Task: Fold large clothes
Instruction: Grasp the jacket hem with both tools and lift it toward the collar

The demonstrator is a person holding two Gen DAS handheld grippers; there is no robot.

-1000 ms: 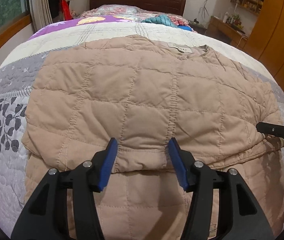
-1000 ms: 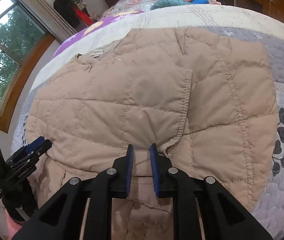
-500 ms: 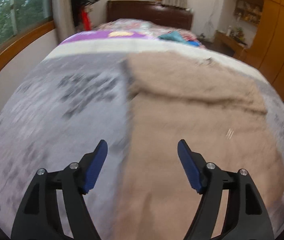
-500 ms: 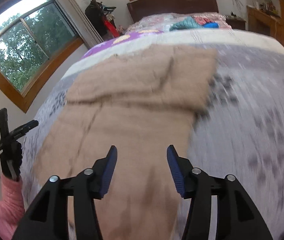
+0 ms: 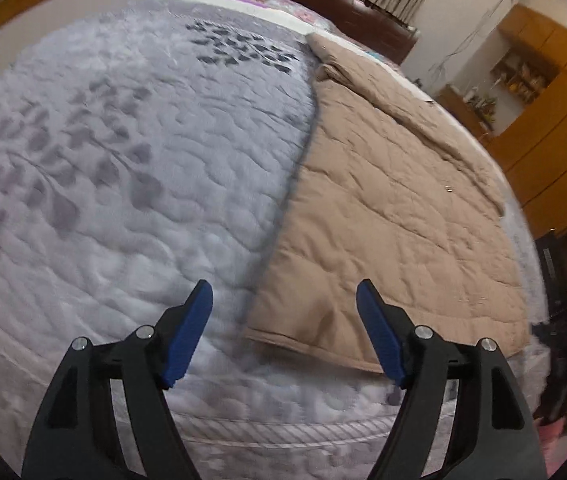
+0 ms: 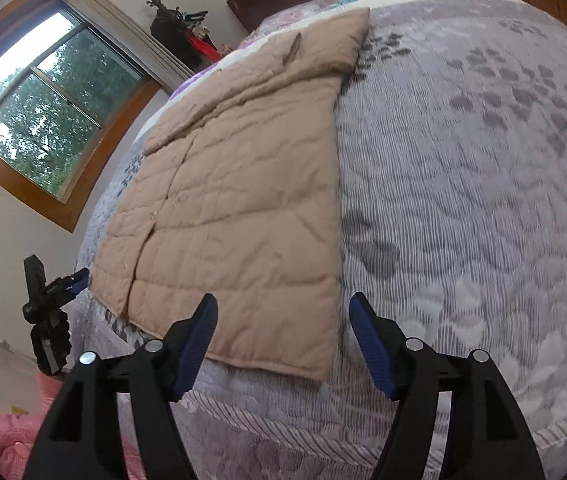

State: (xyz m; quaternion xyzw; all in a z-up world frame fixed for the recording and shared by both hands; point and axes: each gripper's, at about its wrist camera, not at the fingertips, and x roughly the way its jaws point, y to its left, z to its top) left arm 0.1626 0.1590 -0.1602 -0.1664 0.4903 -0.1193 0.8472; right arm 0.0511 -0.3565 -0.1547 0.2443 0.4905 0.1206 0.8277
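Left wrist view: the left gripper (image 5: 283,328) hangs above the bed (image 5: 123,200) by the near left corner of the quilted beige jacket (image 5: 395,208). Its jaws have just been opening and stand released, nothing between them.

Right wrist view: the right gripper (image 6: 283,332) has let go of the jacket (image 6: 243,200); its jaws, just opened, are empty over the near right corner. A second ago both worked mid-garment; judging by this, a fresh fold from the hem comes next.
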